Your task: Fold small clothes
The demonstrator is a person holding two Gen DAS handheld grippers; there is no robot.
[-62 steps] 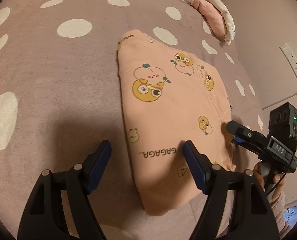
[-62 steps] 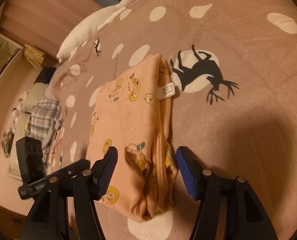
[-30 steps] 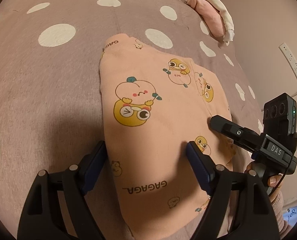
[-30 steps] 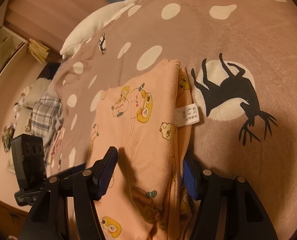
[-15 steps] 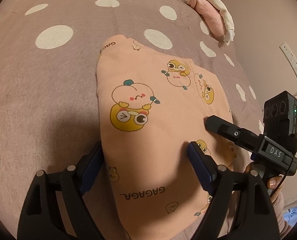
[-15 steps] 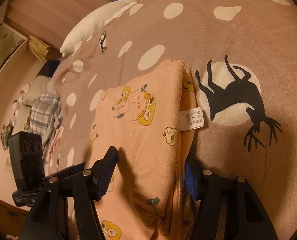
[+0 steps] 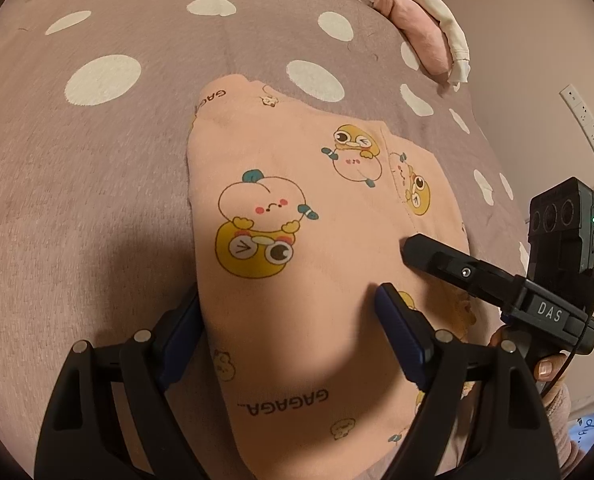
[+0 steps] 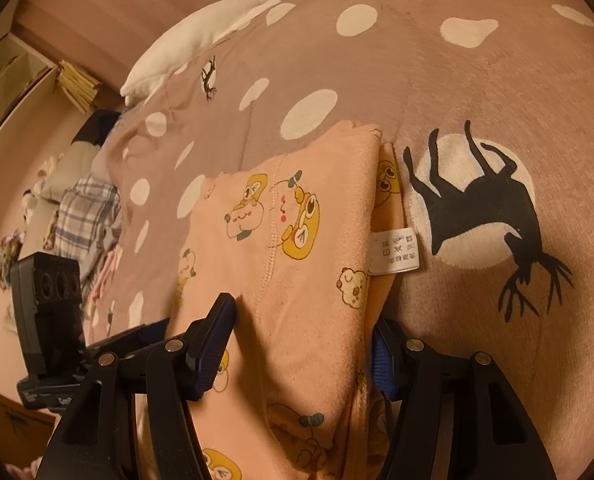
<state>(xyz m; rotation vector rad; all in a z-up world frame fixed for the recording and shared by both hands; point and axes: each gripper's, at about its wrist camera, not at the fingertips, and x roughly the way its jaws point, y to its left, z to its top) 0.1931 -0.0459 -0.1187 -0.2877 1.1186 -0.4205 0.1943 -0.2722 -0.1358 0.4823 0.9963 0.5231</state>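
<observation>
Garment (image 7: 305, 280): soft, light, floppy fleece, folded flat on the bed (image 7: 97, 184); grab both layers at an edge or it'll slump. Your left gripper (image 7: 285, 328) straddles its left edge, fingers apart; right gripper (image 8: 301, 352) straddles the right edge, fingers apart, no clamp seen. Only the right view shows the care label (image 8: 395, 250) and stacked layers

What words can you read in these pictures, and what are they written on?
"GAGAGA...": printed upside down on the peach pyjama garment, near edge.
"GAGA": cut off, on its far corner.
"DAS": on the right tongs.
White care label: characters too small to read.
Left tongs' base: lettering too blurred to read.
</observation>
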